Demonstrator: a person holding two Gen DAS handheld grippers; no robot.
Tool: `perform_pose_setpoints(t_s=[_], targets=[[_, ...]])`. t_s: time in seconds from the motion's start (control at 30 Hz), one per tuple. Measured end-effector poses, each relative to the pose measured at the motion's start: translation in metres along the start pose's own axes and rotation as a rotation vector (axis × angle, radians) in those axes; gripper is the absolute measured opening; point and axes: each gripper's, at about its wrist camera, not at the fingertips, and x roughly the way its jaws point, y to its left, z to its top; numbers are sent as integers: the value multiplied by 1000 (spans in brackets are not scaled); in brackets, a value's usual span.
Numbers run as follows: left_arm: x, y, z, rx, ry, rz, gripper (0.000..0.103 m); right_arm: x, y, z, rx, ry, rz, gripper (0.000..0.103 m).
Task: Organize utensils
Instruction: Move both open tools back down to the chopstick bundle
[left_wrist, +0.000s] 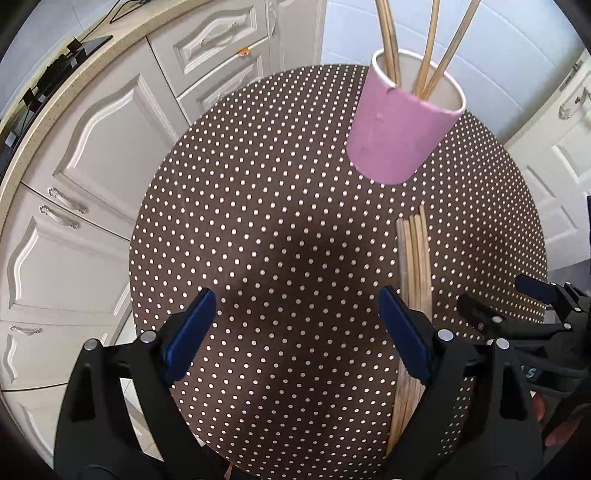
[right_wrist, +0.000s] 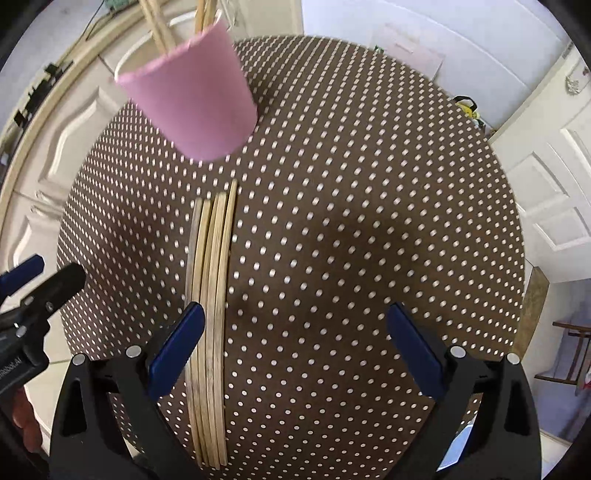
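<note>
The right gripper hangs over the near part of the dotted desk with its jaws spread wide and nothing between them. Its left finger sits just over the near stretch of the bundle of chopsticks, so the bundle lies at the inner edge of the gap, not centred in it. The chopsticks lie flat on the desk, side by side and touching, with their long axis running straight away from the gripper, in line with its fingers and pointing at the cup. A pinch across them would need the gripper shifted a little to its left, in my judgement.

The left gripper is likewise wide open and empty; in its view the same bundle passes under its right finger, so both grippers flank the chopsticks and neither is clearly nearer.

Beyond the far tips of the bundle, near but apart from them, stands the pink cup with several chopsticks already leaning upright in it
</note>
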Motion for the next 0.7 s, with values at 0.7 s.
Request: perform_pose_setpoints(t_s=[0.7], targets=[[48,3,-14,64,101,-3,87,51,12,1,21,81,-61,95]])
